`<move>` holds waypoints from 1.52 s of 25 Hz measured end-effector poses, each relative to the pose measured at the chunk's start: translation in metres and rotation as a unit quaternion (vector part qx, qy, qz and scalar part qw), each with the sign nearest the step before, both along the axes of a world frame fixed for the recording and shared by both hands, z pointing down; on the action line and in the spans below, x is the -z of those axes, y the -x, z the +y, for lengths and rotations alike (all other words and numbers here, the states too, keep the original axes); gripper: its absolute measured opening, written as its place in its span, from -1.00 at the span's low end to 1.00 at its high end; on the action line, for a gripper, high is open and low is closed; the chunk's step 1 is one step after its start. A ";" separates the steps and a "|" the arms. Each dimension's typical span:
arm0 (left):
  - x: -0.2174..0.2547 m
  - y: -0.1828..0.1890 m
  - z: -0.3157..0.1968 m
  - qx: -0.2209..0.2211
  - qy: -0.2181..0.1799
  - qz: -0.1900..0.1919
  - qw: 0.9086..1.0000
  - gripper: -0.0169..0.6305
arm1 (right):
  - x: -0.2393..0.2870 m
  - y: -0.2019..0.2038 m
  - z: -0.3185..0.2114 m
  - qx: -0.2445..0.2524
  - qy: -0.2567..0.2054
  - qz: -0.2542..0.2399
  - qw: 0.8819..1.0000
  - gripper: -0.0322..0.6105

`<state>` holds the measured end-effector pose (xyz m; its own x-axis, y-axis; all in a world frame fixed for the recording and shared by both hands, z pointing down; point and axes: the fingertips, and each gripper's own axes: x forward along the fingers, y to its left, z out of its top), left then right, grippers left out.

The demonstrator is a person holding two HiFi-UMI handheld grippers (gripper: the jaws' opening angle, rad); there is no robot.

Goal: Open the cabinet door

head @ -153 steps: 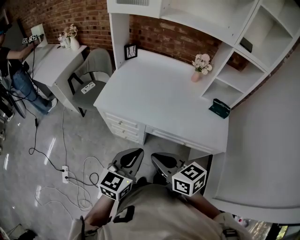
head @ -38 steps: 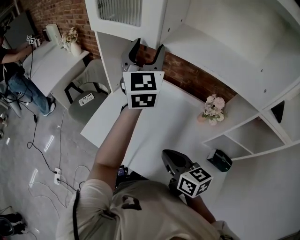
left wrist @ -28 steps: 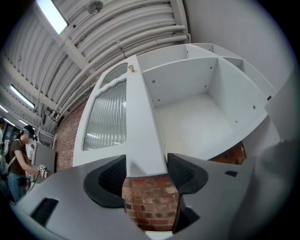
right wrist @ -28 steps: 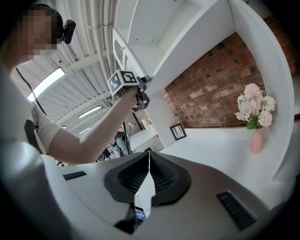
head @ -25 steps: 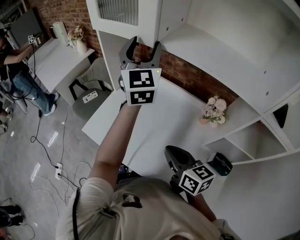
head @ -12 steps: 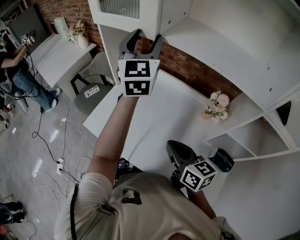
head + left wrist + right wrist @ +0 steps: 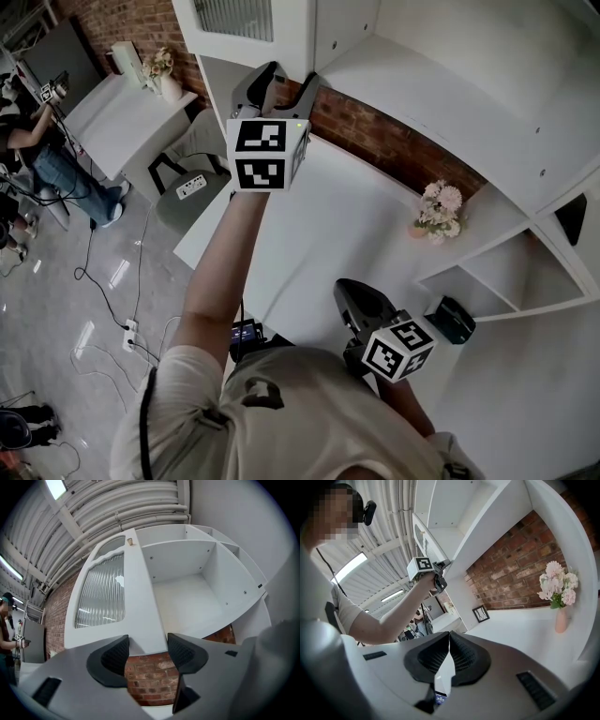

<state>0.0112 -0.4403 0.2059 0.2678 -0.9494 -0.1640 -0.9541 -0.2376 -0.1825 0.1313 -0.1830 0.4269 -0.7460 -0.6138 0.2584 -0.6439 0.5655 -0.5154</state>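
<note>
Brick-backed white surface point(image 7: 347, 225) | left hand-held gripper point(image 7: 147, 651) raised, jaws spread about lower edge of cabinet door point(image 7: 140, 597), likely to pull it | right hand-held gripper point(image 7: 449, 653) pressed together, idle low

A white cabinet door point(image 7: 143, 606) hangs high on the wall unit, above the surface. It has an arched top and a broad plain frame around a ribbed glass pane point(image 7: 101, 590). A small pale knob point(image 7: 130, 541) sits at its far upper corner, on the edge beside an open white compartment point(image 7: 187, 592). The door looks flush with the cabinet front. Its lower corner lies between the spread jaws of the left gripper point(image 7: 145, 648).
</note>
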 end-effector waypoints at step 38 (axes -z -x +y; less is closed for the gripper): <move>-0.001 0.037 0.052 -0.042 0.012 0.001 0.999 -0.07 | 0.004 0.019 0.018 0.042 -0.007 -0.005 0.999 -0.81</move>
<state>-0.0257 -0.3887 0.2067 0.3459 -0.9276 -0.1413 -0.9311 -0.3208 -0.1735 0.1123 -0.1654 0.4233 -0.7973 -0.5526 0.2428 -0.5890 0.6242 -0.5133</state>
